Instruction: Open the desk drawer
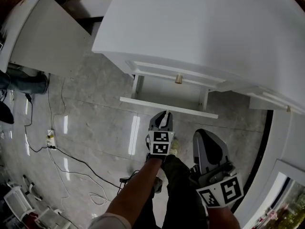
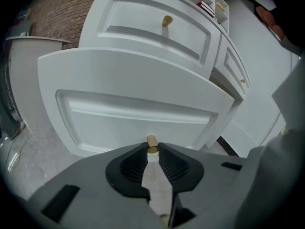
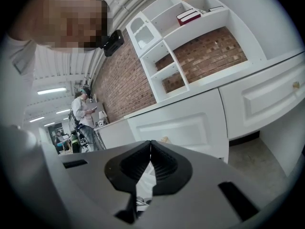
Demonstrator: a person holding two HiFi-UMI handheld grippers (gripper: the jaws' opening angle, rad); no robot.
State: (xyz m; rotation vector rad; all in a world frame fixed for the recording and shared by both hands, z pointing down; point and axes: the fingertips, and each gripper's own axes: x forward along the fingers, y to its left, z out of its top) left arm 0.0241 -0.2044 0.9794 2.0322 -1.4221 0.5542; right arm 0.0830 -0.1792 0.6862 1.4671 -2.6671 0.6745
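Observation:
The white desk has its lower drawer pulled out from the front, its side walls showing behind the front panel. My left gripper is shut on that drawer's small brass knob, which sits pinched between the ribbed pads in the left gripper view. The drawer above stays closed, with its own brass knob. My right gripper hangs to the right of the left one, away from the desk. Its jaws are shut with nothing between them.
Cables and a power strip lie on the grey tiled floor at left. A second desk unit with a knob stands at right. Wall shelves with books hang on a brick wall. A person stands far back.

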